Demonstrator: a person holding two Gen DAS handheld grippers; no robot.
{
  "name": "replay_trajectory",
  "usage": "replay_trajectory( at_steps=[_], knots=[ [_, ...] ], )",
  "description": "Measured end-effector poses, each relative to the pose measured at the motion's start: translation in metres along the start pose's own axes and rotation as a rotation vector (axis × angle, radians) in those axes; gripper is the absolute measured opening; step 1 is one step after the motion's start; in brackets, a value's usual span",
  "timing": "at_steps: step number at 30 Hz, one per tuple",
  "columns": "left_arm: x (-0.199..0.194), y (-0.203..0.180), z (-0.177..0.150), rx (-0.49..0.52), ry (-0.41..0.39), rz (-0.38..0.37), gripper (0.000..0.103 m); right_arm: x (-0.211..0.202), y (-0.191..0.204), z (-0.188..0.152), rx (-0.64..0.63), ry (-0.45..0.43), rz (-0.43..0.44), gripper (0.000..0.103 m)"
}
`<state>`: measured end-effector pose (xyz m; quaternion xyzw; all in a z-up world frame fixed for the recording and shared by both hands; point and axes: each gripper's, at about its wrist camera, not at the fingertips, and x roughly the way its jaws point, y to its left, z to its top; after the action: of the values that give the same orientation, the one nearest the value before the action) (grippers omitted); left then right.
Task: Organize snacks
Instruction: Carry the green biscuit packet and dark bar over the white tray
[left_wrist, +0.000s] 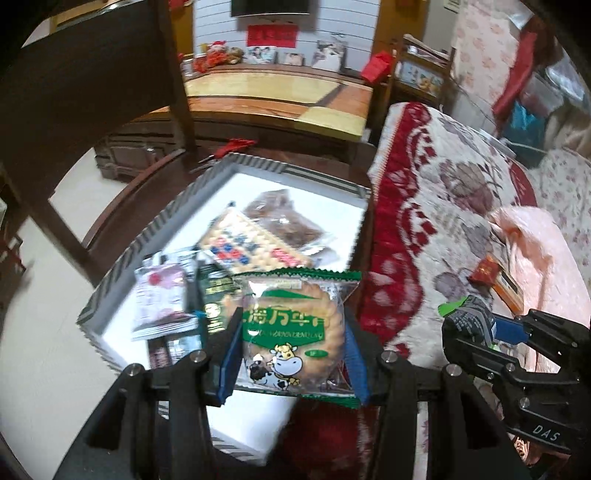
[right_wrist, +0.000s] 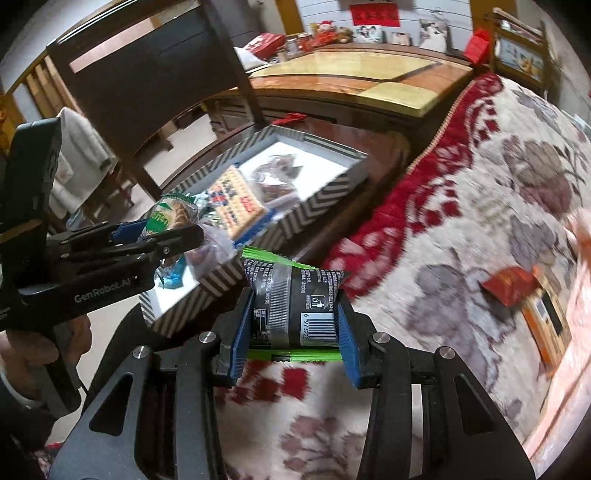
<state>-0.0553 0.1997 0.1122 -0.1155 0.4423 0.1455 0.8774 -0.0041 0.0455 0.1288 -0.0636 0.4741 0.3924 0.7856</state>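
Left gripper (left_wrist: 291, 332): blue pads clamped on either side of a green-edged biscuit packet (left_wrist: 293, 332) printed with a cartoon cow, held above the near end of the striped box (left_wrist: 122, 266). Right gripper (right_wrist: 293, 325): pads pressed on the two sides of a black snack packet (right_wrist: 295, 299) with green crimped ends and a barcode, held over the floral blanket (right_wrist: 461, 221), just beside the box's near corner. Striped box, white inside, standing on a dark wooden stool beside the blanket: contains a pale pink-and-white packet (left_wrist: 162, 299), a dark green packet (left_wrist: 216, 295), a cracker packet (left_wrist: 251, 247) with red and blue print, and a clear packet of brown pieces (left_wrist: 284, 218) at the far end. Blanket, red-bordered: one small red packet (right_wrist: 511, 286) lying on it, well apart from the box. Beyond: dark wooden chair (left_wrist: 92, 85), then a long wooden cabinet (left_wrist: 280, 96) carrying framed photographs and red ornaments.
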Motion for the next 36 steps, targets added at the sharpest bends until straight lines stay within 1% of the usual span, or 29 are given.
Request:
replay_trajectory(
  at_steps=[4,8,14,21,27,36],
  knots=[
    [0.0,0.018,0.0,-0.03,-0.002,0.021,0.051,0.009,0.016,0.009,-0.027,0.001,0.018,0.041],
    [0.005,0.032,-0.001,-0.055,-0.001,0.05,0.051,0.02,0.034,0.015,-0.069,0.021,0.031,0.041],
    [0.012,0.054,-0.003,-0.098,0.012,0.065,0.051,0.034,0.053,0.024,-0.115,0.044,0.045,0.041],
    [0.016,0.071,-0.004,-0.135,0.02,0.078,0.051,0.046,0.059,0.027,-0.128,0.066,0.055,0.041],
    [0.019,0.076,-0.004,-0.141,0.022,0.087,0.051,0.054,0.063,0.033,-0.138,0.074,0.058,0.041],
    [0.029,0.083,-0.002,-0.15,0.036,0.096,0.051,0.071,0.066,0.05,-0.146,0.077,0.058,0.041]
  ],
)
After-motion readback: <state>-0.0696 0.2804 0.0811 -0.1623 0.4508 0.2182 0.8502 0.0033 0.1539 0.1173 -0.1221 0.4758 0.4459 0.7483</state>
